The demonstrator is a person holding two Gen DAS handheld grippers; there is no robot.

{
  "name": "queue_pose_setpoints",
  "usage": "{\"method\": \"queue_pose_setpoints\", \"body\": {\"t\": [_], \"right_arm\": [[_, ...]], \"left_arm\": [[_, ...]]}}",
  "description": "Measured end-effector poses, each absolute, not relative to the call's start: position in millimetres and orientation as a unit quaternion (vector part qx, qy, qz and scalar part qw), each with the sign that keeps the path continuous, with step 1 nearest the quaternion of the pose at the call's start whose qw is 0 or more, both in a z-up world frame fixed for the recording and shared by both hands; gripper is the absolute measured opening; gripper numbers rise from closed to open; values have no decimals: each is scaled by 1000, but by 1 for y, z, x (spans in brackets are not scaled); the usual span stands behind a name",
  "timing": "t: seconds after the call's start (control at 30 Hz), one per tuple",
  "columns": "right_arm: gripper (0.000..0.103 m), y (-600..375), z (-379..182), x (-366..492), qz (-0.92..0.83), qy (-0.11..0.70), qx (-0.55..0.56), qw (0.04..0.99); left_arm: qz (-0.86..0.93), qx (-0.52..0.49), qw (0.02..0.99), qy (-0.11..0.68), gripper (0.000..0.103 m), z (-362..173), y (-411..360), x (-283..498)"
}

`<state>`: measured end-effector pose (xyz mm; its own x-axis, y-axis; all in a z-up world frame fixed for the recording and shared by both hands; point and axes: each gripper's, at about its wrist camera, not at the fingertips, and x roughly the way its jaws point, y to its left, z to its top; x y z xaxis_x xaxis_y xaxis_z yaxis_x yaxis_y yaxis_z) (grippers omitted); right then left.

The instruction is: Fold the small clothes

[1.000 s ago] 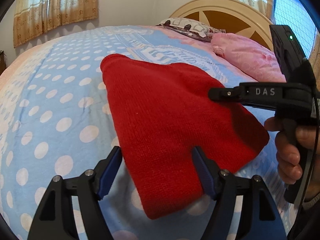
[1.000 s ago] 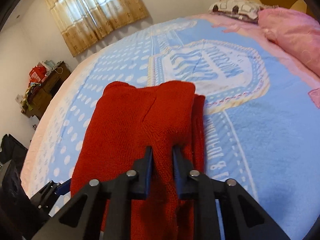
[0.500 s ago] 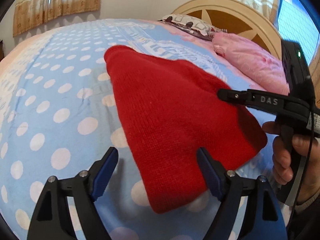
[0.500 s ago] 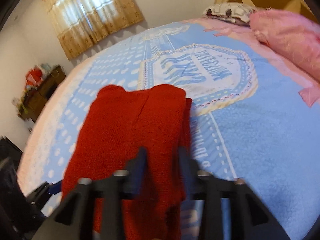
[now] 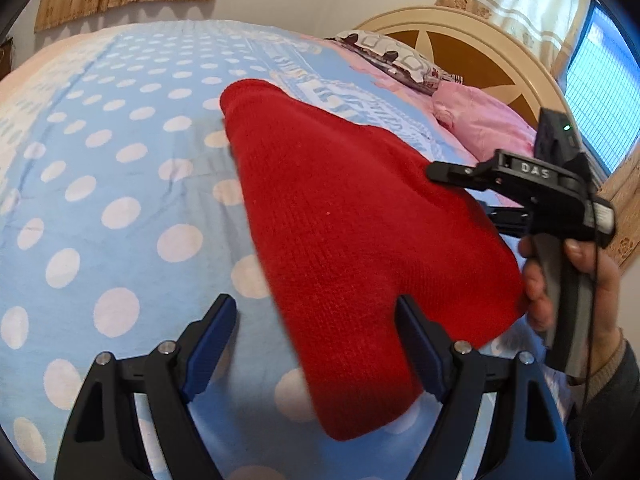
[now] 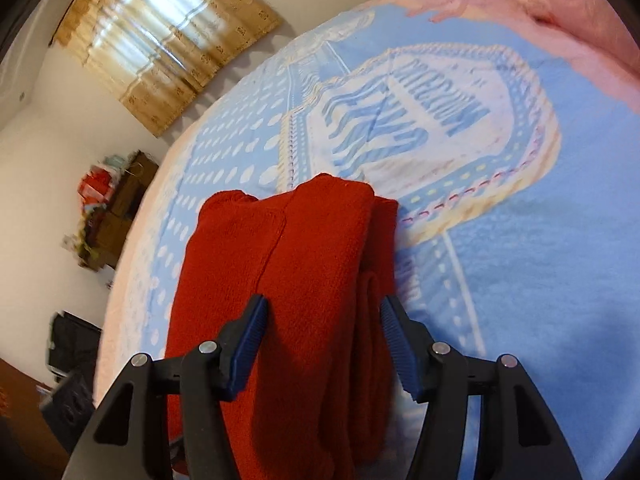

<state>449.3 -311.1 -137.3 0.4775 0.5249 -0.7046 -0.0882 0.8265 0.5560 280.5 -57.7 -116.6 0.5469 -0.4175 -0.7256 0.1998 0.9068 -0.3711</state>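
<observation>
On the bed [image 5: 120, 200], spread over its blue polka-dot blanket, lies the red knit garment [image 5: 360, 248], folded into a thick wedge with its layered edges stacked along one side (best seen from the right wrist view). Left gripper [image 5: 316, 344] hovers at the near corner of the knit, jaws spread wide, one blue pad over bare blanket, the other at the cloth's edge, gripping nothing. Right gripper [image 6: 322, 344] sits over the opposite end, jaws parted as well, red fabric running between the pads without being pinched. From the left wrist view the person's right hand [image 5: 568, 288] wraps that tool's handle just beside the garment. Up by the headboard [image 5: 472, 52], a pink pillow [image 5: 480, 124] rests well apart from the knit.
</observation>
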Motion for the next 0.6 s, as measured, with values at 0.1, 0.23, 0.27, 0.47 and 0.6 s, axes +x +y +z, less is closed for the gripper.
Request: {"method": "queue_pose_setpoints", "body": {"t": [0.1, 0.23, 0.27, 0.47, 0.6], "right_arm": [[61, -316, -146, 455, 198, 478, 246, 820], [61, -330, -150, 462, 194, 472, 282, 812], [61, -331, -152, 465, 187, 473, 285, 812], [61, -318, -160, 476, 190, 484, 253, 816], [51, -308, -162, 479, 212, 494, 242, 808]], "left_arm": [[-185, -144, 863, 447, 84, -122, -54, 283], [-194, -151, 862, 444, 85, -124, -53, 283], [-195, -152, 862, 443, 85, -124, -52, 283], [-199, -152, 863, 438, 85, -125, -53, 283], [-205, -160, 861, 436, 84, -127, -52, 286]]}}
